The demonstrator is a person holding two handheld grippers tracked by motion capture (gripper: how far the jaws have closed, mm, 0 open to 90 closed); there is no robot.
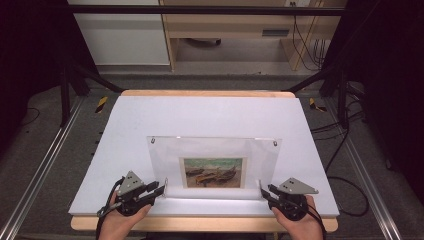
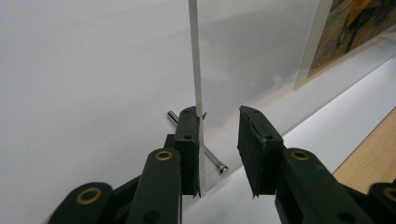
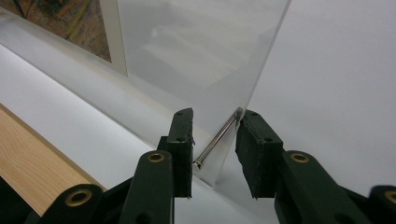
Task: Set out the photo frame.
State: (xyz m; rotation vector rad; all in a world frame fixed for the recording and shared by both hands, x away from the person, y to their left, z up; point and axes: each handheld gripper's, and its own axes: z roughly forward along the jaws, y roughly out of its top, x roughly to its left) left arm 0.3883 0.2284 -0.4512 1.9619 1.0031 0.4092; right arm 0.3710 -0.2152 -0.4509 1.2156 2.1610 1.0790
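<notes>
- Fingers (image 2: 189, 140) of the left gripper (image 1: 161, 188) are apart, with the bottom left corner of the clear picture frame (image 1: 212, 150) standing between them.
- One left finger touches the edge of the frame; the other finger is away from it.
- Fingers (image 3: 259, 149) of the right gripper (image 1: 264, 192) are apart too, at the bottom right corner of the frame.
- A thin metal pin (image 3: 217, 140) sticks out of that corner, between the right fingers.
- Another metal pin (image 2: 212, 161) sticks out at the left corner.
- The frame stands upright on the white desk (image 1: 200, 112), near the front edge, between the two grippers.
- A small picture of boats (image 1: 212, 172) sits in the lower middle of the frame.
- The left hand (image 1: 122, 220) and the right hand (image 1: 300, 225) each hold a gripper at the front of the desk.
</notes>
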